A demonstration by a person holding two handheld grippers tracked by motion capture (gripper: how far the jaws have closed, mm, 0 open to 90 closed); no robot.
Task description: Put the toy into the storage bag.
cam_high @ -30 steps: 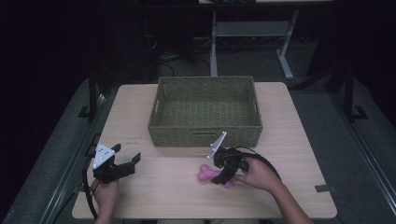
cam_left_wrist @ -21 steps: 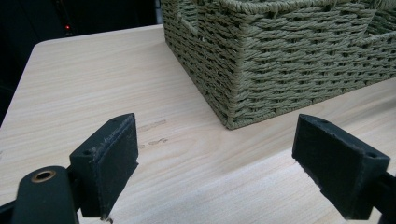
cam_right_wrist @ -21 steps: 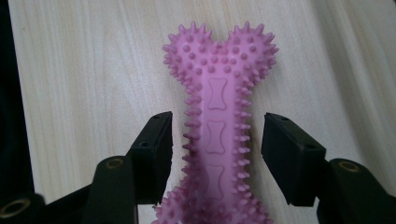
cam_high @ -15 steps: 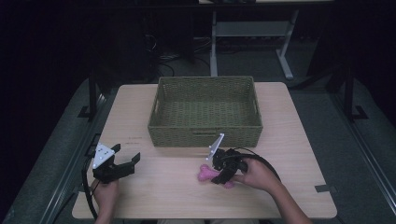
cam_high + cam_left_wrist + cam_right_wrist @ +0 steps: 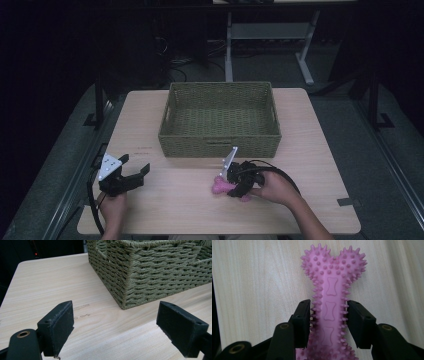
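Resting at the left edge of the pale wooden surface, the left gripper has its two black pads wide apart with nothing between them; in the left gripper view they frame only bare wood grain and a corner of the basket. This hand is well apart from the toy, so it is not the one for the coming move.

In the middle, toward the far side, stands the rectangular basket, woven from olive-green cord, with upright walls and a slot handle in its near wall. The inside appears empty.

To the right, just in front of the basket's near wall, the pink rubber bone toy lies flat on the surface. The right gripper is over it, and its jaws have just been closing on it; in the right gripper view the pads now press on the narrow shaft of the bone from both sides. The long axis of the toy runs straight away from the gripper, along the jaws, with the two-lobed end ahead of them. The toy is covered with short soft spikes, and small bone shapes are embossed along its shaft. I judge that the spikes will bend a little under the pads, but the grip across the narrow shaft looks secure enough for a lift toward the basket, which is near and directly ahead.
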